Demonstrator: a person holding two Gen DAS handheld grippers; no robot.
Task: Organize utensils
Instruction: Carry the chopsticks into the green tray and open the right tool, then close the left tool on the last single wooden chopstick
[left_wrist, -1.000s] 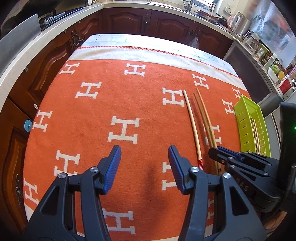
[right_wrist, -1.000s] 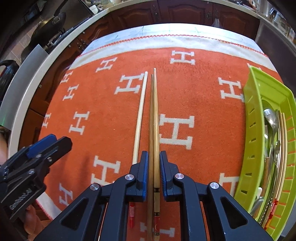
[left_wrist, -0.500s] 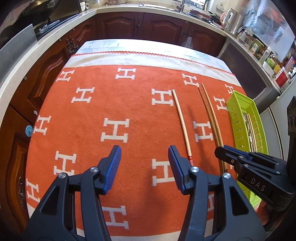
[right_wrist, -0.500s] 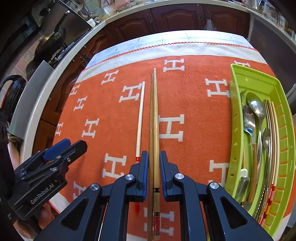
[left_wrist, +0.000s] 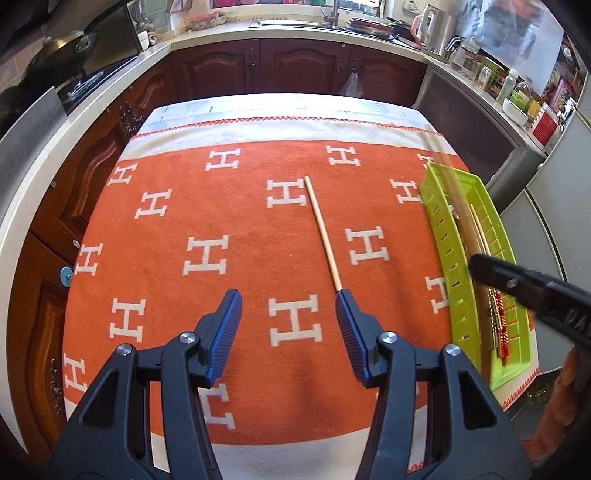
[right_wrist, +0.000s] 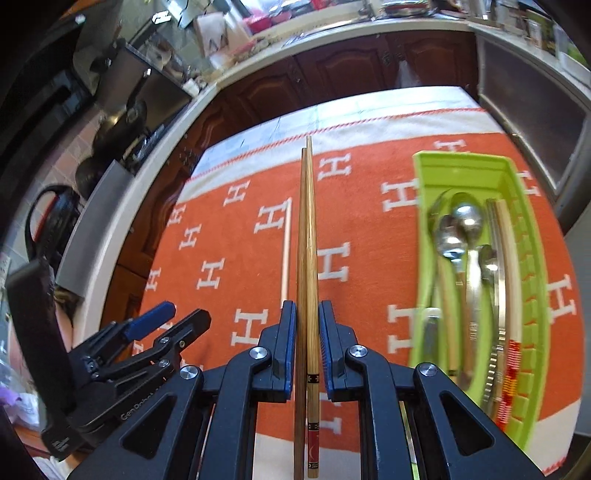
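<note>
Orange H-print cloth (left_wrist: 229, 229) covers the table; its near edge is cut off behind the tongs in both views. Green tray (right_wrist: 424, 258) sits at the cloth's right edge, contents blurred: spoons (right_wrist: 465, 221) plus chopsticks, exact count unclear. Right gripper (right_wrist: 307, 325) is clamped nearly closed on a brown chopstick pair (right_wrist: 307, 240), raised above the cloth left of the tray. Left gripper (left_wrist: 288, 306) is half open w/ nothing in it. A pale chopstick (left_wrist: 323, 236) lies mid-cloth, its near end hidden by one finger (left_wrist: 349, 325).
</note>
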